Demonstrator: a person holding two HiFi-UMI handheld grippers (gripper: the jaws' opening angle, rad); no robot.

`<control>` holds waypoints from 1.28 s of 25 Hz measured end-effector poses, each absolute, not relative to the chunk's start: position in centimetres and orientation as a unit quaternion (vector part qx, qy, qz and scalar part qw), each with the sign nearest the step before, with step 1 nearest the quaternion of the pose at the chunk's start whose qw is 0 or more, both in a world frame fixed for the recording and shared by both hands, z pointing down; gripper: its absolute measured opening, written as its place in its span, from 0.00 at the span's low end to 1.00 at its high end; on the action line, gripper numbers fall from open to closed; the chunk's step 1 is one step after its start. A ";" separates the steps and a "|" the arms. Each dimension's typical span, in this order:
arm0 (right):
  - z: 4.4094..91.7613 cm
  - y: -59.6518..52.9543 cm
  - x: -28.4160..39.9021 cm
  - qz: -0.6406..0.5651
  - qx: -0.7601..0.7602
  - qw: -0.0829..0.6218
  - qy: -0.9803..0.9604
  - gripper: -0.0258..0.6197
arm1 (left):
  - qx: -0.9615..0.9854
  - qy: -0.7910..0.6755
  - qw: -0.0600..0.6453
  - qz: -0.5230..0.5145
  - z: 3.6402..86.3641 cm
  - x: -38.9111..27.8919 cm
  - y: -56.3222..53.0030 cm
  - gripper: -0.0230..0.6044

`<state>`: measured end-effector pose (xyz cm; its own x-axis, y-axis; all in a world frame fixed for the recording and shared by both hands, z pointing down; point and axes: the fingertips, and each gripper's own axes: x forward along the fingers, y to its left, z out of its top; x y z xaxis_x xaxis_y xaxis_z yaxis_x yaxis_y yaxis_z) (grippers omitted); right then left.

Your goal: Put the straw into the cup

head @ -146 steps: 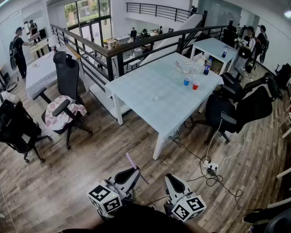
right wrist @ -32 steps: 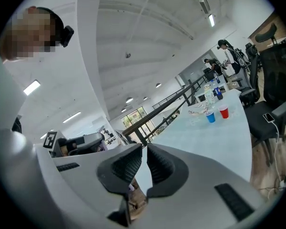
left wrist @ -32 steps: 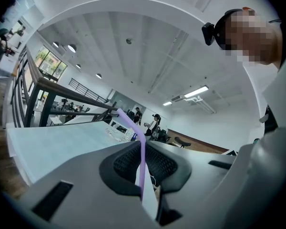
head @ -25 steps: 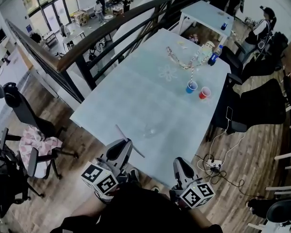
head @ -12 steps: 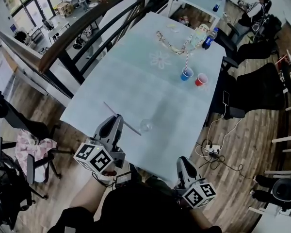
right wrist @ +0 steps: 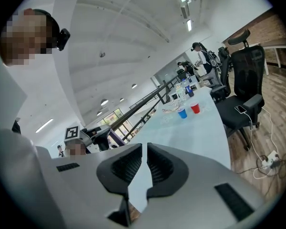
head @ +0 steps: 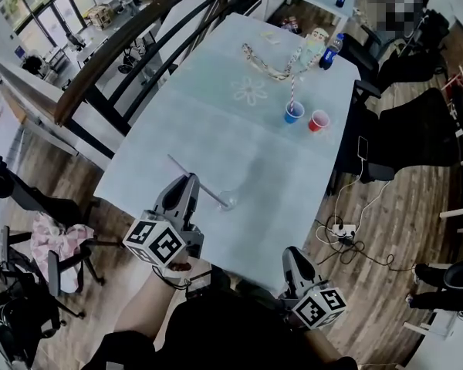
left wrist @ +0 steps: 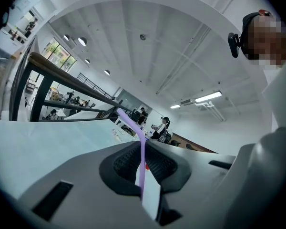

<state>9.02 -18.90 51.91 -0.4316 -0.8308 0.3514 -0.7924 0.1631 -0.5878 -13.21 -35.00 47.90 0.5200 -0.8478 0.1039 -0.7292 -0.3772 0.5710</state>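
Observation:
A pale purple bendy straw [head: 202, 185] is pinched in my left gripper [head: 188, 182], which is shut on it above the near part of the pale blue table [head: 216, 114]. The straw slants down to the right, and its end reaches a small clear cup [head: 229, 202]; I cannot tell whether it is inside. In the left gripper view the straw [left wrist: 142, 161] rises from between the pads and bends left. My right gripper [head: 292, 264] hangs at the table's near edge, shut and empty, as the right gripper view [right wrist: 144, 149] also shows.
A blue cup [head: 293, 112] holding a striped straw and a red cup [head: 318, 120] stand at the table's far right. A bottle [head: 329, 50] and a chain of small items lie beyond. Black office chairs [head: 417, 129] line the right side; a railing [head: 116, 52] runs left.
My left gripper has moved forward over the table with the straw, bringing the straw's lower end to the clear cup. The right gripper has shifted only a little.

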 end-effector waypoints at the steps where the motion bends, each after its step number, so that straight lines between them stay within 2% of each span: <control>1: 52.0 -19.0 9.1 -0.369 -0.533 0.025 0.761 0.13 | 0.823 -0.479 0.287 -0.100 48.3 -13.0 -35.3 0.10; 9: 52.5 -20.0 9.7 -0.376 -0.538 0.020 0.755 0.13 | 0.820 -0.477 0.309 -0.070 51.8 -12.0 -36.4 0.10; 17: 53.2 -20.1 9.9 -0.382 -0.540 0.017 0.750 0.13 | 0.814 -0.449 0.364 -0.058 54.9 -10.7 -35.5 0.10; 32: 53.9 -19.9 10.6 -0.392 -0.549 0.013 0.738 0.13 | 0.817 -0.431 0.383 -0.032 57.9 -8.0 -34.4 0.10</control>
